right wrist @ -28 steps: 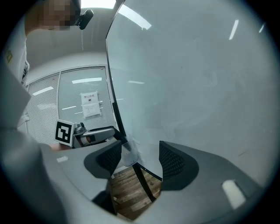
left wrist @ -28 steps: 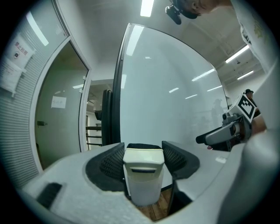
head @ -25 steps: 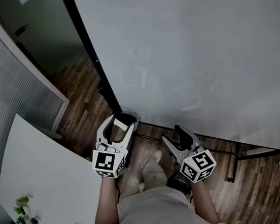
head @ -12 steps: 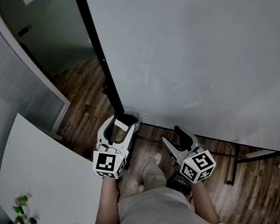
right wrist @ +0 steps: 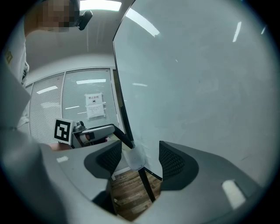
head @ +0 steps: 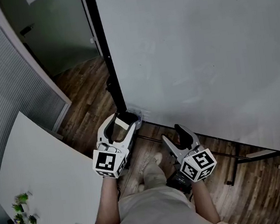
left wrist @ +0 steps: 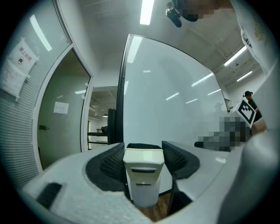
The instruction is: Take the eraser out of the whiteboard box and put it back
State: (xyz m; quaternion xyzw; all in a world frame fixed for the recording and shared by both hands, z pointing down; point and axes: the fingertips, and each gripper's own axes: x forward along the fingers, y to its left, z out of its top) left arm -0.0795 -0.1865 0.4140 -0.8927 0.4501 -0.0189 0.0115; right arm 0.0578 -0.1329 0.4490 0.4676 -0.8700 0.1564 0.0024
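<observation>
The left gripper (left wrist: 142, 149) is clamped partway shut on the whiteboard eraser (left wrist: 143, 175). Both ribbed pads press the sides of its white body, and the dark felt face shows at the far end. The eraser is therefore out in the air, not in its holder. In the head view the small translucent whiteboard box (head: 134, 117) sits at about 1 o'clock from this gripper, just beside the jaw tips, at the lower corner of the whiteboard (head: 198, 50).

The right gripper (right wrist: 140, 151), at about 4 o'clock from the left one, stands with its jaws well apart and nothing between its pads; only the box and the board's black leg show beyond them.

A white desk (head: 40, 173) lies at 9 o'clock, over the wooden floor (head: 83, 90).

Judging by this, the taking-out is done. What remains is to set the eraser back in the box and release it.
</observation>
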